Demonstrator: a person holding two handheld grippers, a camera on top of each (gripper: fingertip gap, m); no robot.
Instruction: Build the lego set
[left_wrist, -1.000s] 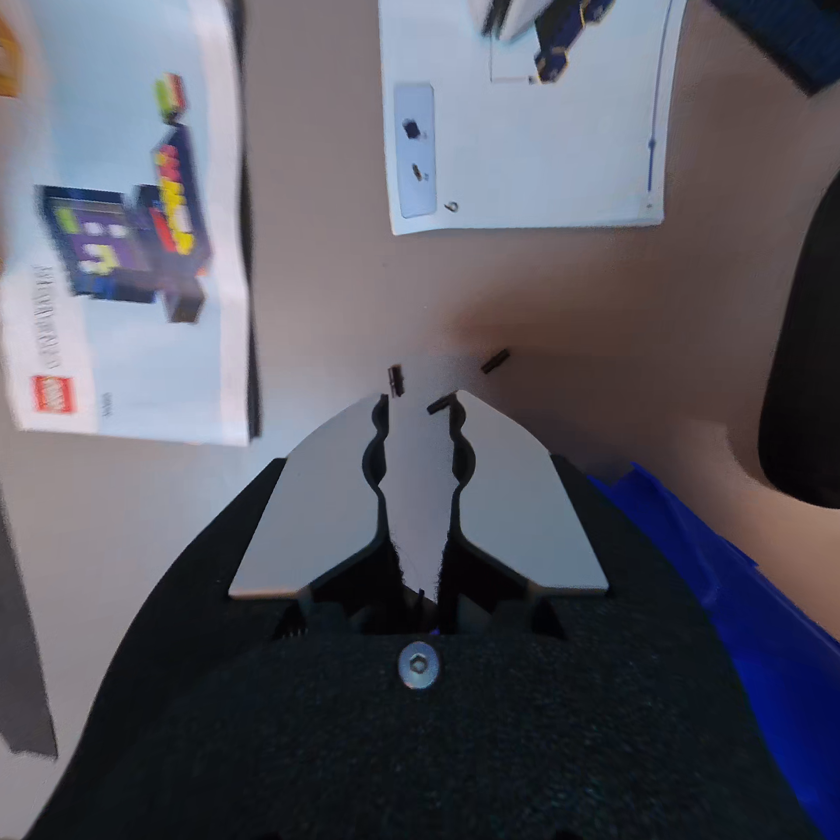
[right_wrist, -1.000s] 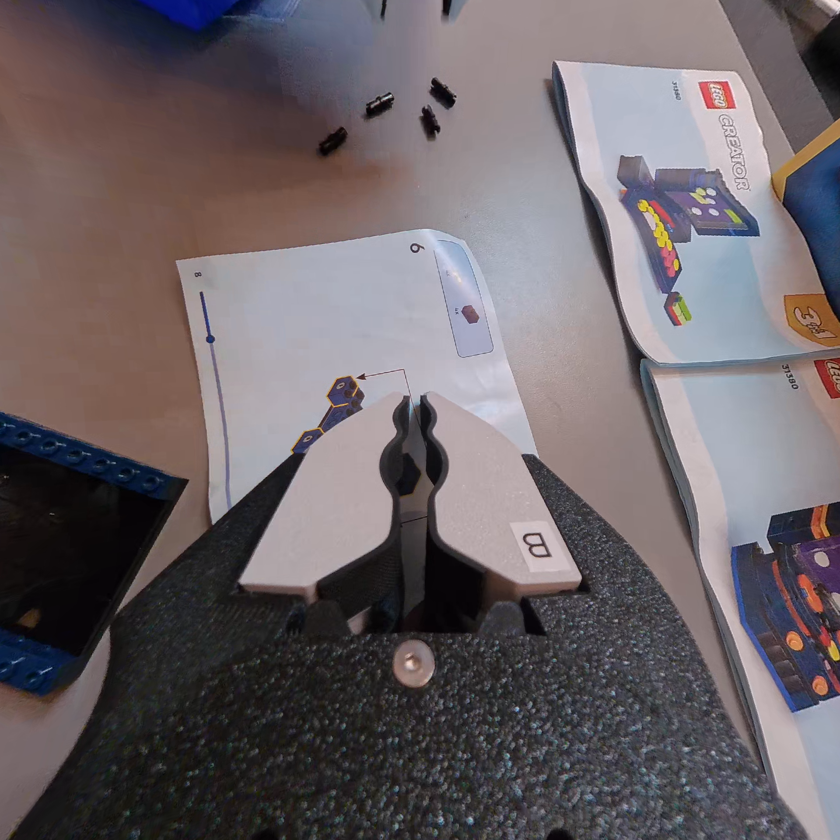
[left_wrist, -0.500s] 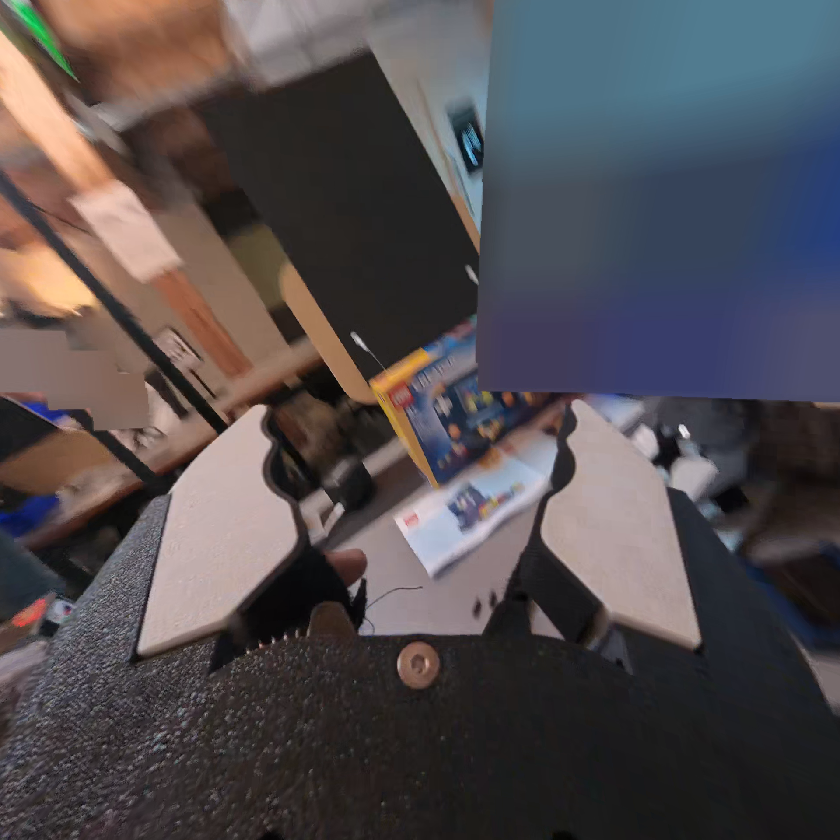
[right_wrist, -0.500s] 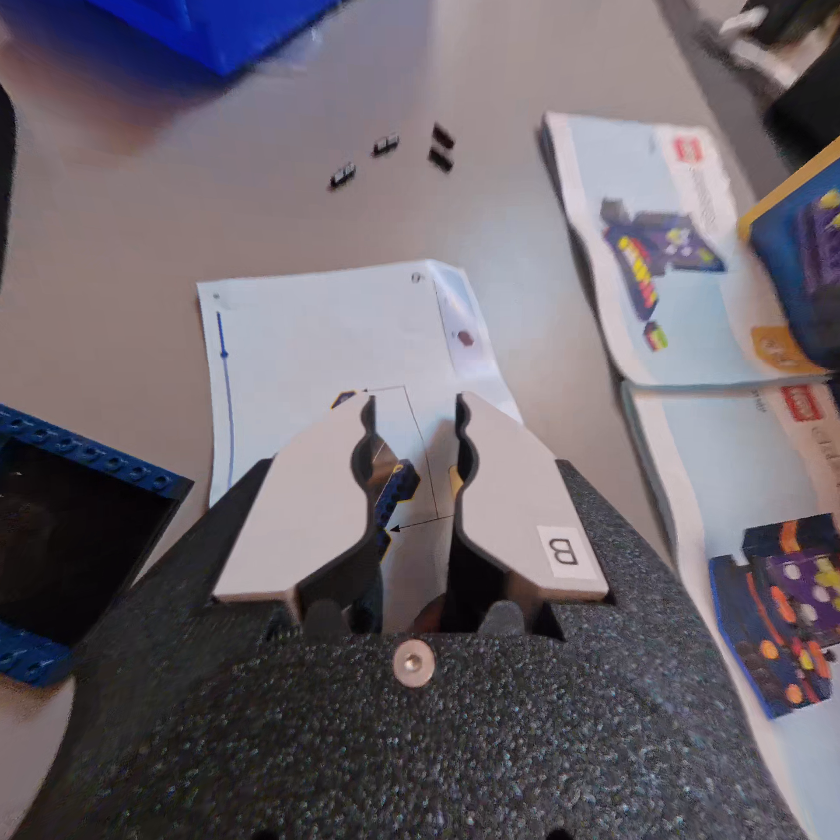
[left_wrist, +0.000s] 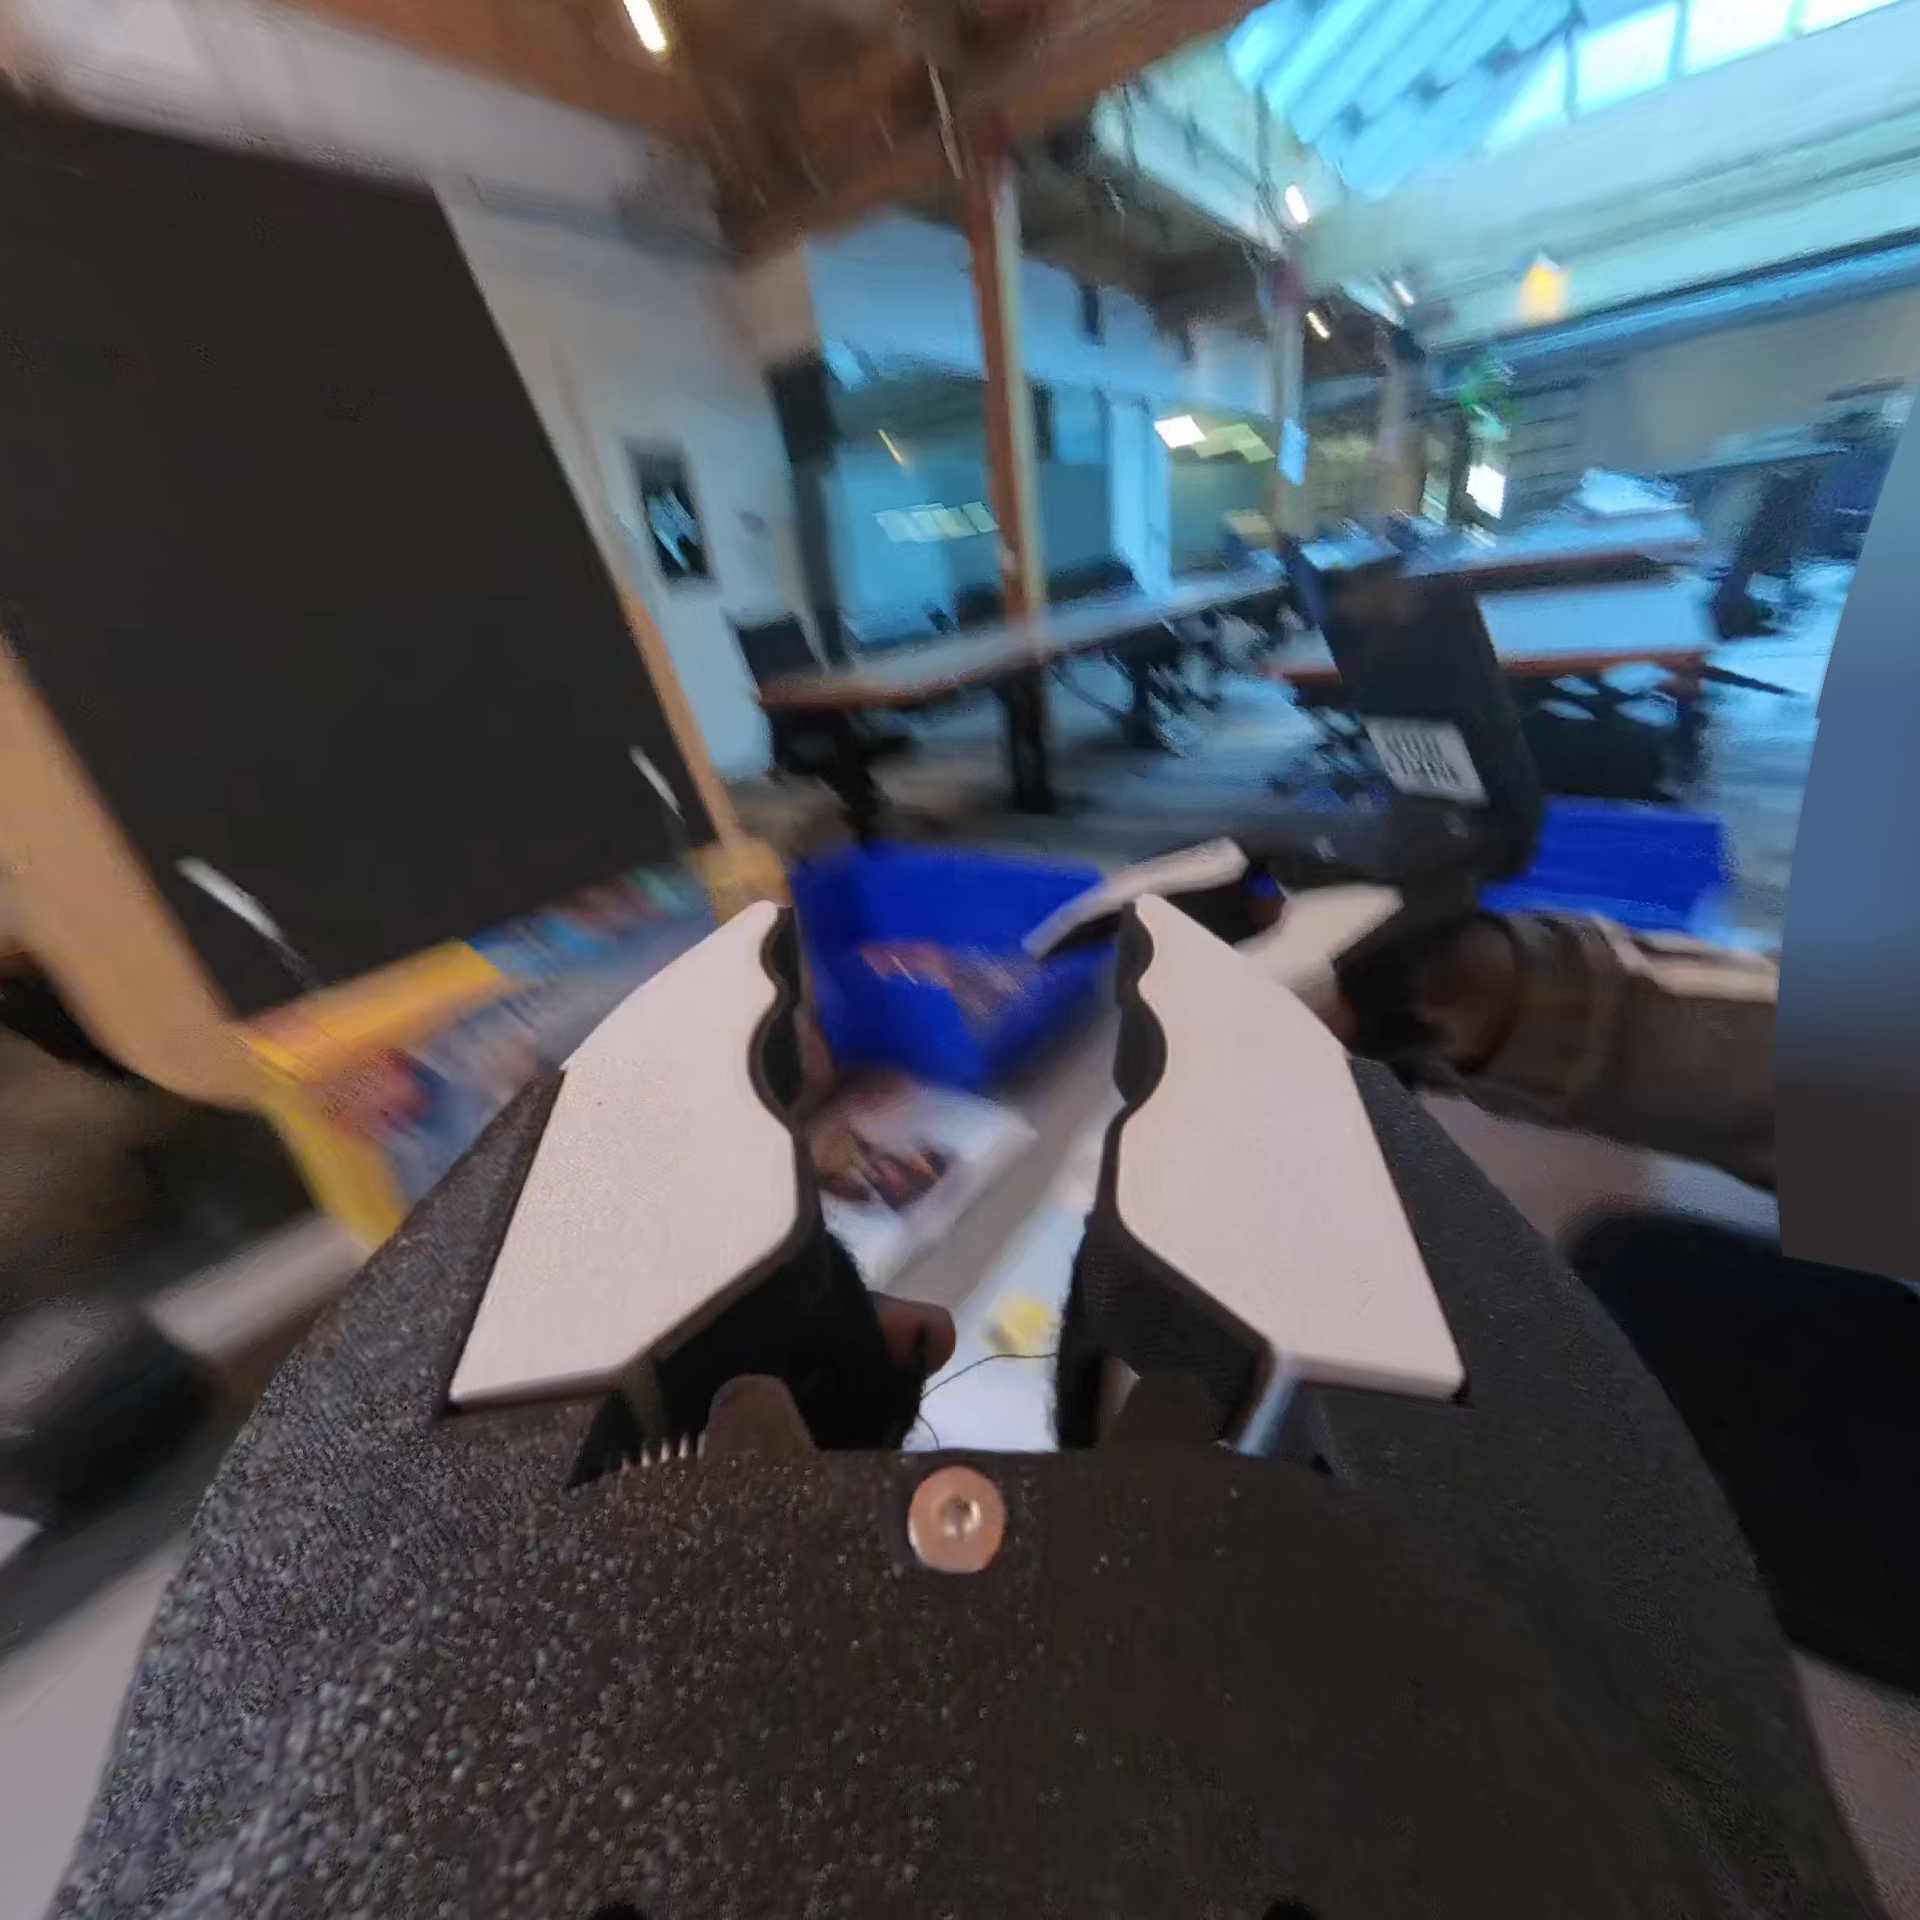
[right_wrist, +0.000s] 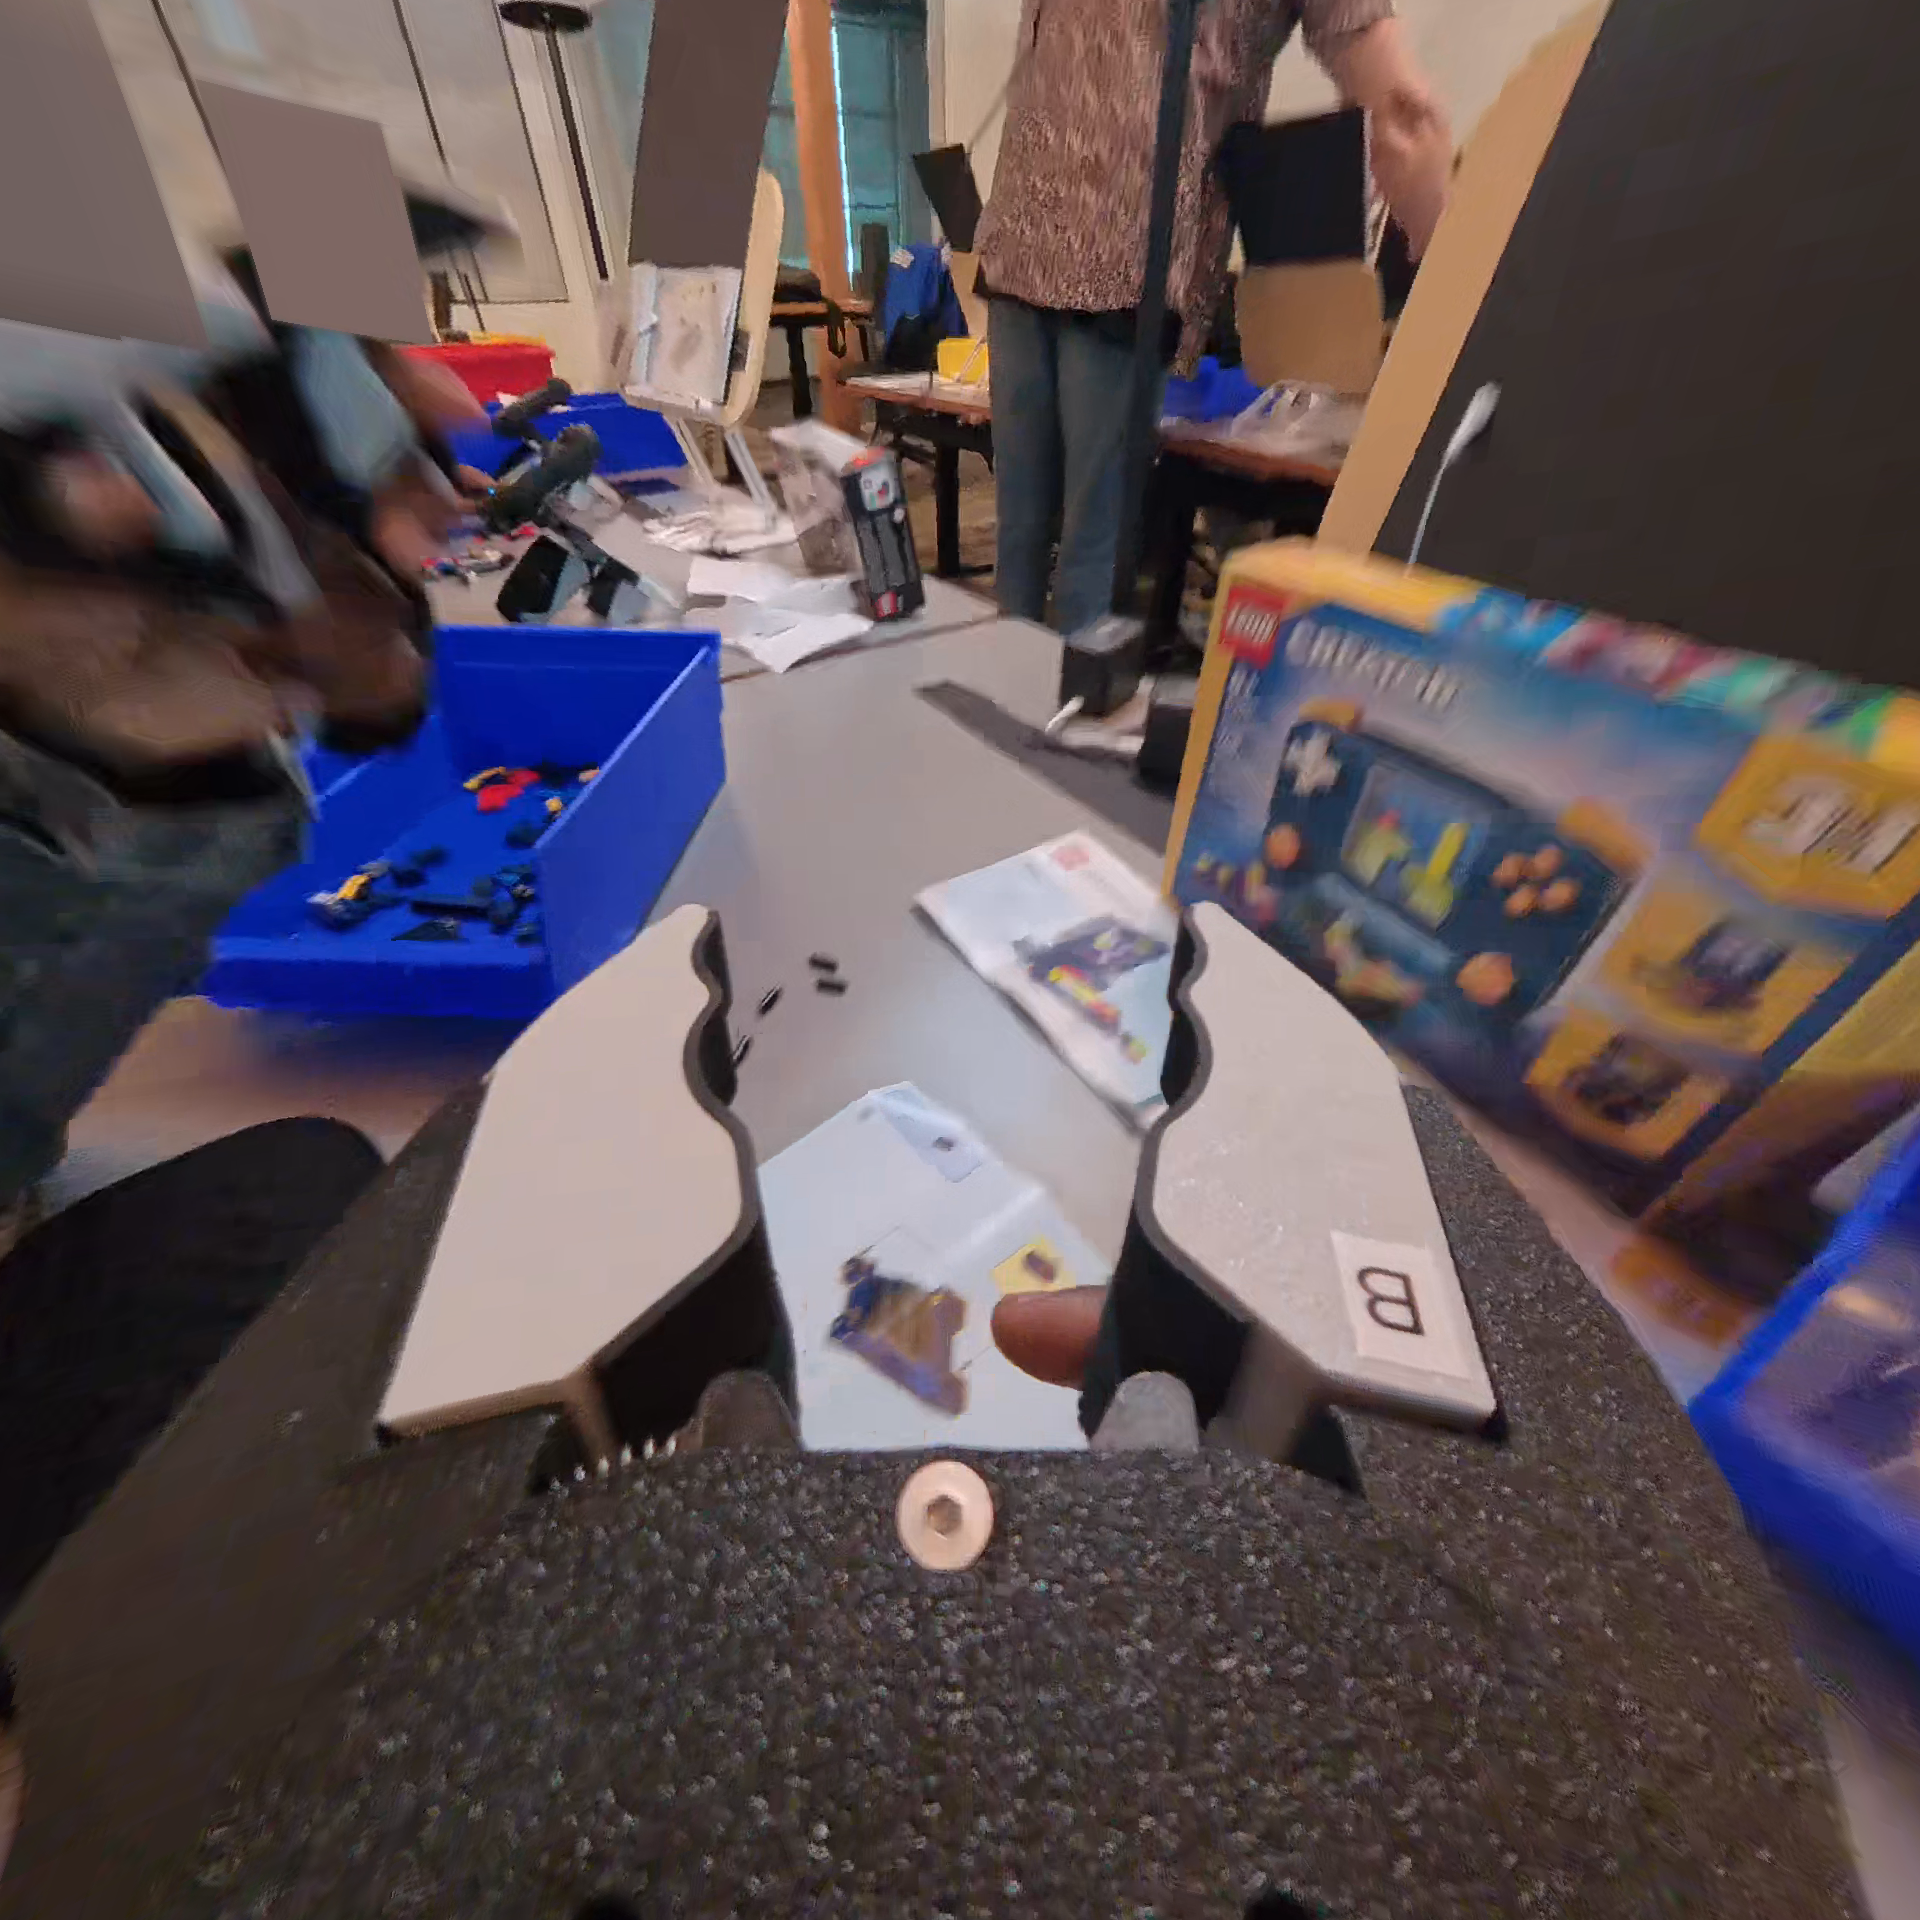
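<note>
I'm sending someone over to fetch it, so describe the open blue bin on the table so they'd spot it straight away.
Start at the grey table and look left of the tall, colourful toy box standing on its right side. The blue bin sits across the bare tabletop from it, with four tiny black pins lying loose near its corner. It is the only open container there, its floor scattered with small toy bricks.

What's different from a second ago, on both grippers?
Both grippers tilted up from looking down at the table to looking across the room. The right gripper went from shut to wide open with nothing between its jaws. The left gripper also stands wider open, holding nothing. The small black pins, open instruction sheet and booklet lie where they were.
</note>
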